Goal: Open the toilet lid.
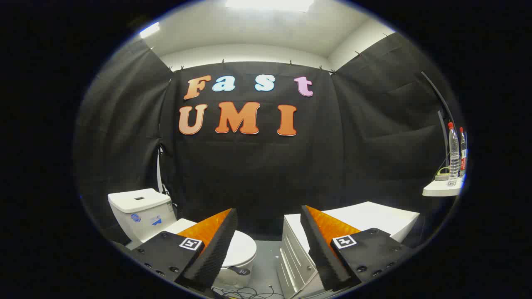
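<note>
A white toilet stands low on the left, its tank (141, 214) against the black cloth wall. Its lid (243, 247) lies flat and closed over the bowl, partly hidden behind my left finger (212, 245). My gripper (268, 216) hangs well above and short of the toilet, open, with a wide gap and nothing between the fingers. The right finger (322, 245) overlaps the white cabinet.
A white cabinet (365, 220) with drawer fronts stands right of the toilet, a strip of grey floor (266, 257) between them. Cables (245, 292) lie on the floor by the bowl. A small white shelf (442, 189) at far right carries two water bottles (454, 155).
</note>
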A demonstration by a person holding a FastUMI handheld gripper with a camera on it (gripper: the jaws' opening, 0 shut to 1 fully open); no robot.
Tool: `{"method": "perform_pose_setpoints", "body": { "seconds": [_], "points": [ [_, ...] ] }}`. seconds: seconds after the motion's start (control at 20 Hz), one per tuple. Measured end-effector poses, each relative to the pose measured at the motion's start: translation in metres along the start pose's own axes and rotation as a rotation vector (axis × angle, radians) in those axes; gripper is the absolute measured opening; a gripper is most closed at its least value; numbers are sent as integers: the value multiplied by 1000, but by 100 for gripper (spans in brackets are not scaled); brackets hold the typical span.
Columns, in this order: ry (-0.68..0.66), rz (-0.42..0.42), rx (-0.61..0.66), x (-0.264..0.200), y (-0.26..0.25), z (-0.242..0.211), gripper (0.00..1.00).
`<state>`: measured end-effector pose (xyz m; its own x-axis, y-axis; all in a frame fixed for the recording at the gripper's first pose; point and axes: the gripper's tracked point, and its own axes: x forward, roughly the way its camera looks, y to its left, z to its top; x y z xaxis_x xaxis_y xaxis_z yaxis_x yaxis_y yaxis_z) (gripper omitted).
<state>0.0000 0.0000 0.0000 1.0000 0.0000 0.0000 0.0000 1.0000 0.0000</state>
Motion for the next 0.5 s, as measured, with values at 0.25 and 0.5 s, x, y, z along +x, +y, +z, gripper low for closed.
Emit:
{"method": "perform_pose_setpoints", "body": {
  "seconds": [0.25,0.5],
  "points": [
    [5,12,-8,0,3,-1,98],
    [1,27,-31,-1,9,0,98]
  ]
}}
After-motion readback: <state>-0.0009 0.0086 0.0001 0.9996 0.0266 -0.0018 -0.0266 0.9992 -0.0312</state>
